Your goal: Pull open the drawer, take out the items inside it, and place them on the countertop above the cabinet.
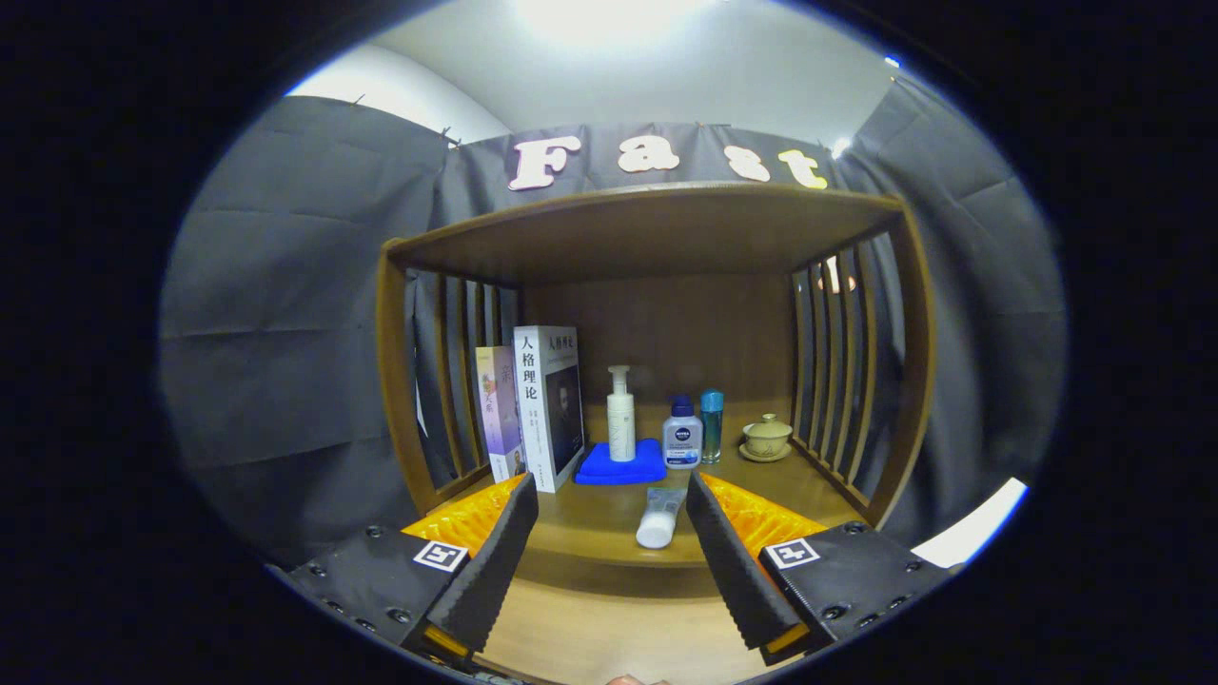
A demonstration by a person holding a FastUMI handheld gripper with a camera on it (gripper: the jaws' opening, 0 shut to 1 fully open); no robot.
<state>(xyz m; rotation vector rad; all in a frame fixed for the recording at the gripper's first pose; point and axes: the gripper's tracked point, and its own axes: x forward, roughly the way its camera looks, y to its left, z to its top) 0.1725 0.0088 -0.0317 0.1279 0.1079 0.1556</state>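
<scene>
My gripper (611,504) stands open, its two black ribbed fingers (495,557) spread wide with nothing between the pads. Between the fingertips, on the wooden countertop (590,533), lies a white tube (659,517) with its cap pointing toward me. Farther back on the same countertop stand a white pump bottle (620,415) on a folded blue cloth (620,463), a small bottle with a blue cap (682,434) and a slim teal bottle (712,425). The drawer itself lies below what I can see.
Two books (547,404) lean upright at the back left. A small lidded ceramic cup on a saucer (766,438) sits at the back right. Slatted wooden side rails (837,371) and a top shelf (647,224) enclose the countertop. A lighter wooden surface (599,628) runs below the fingers.
</scene>
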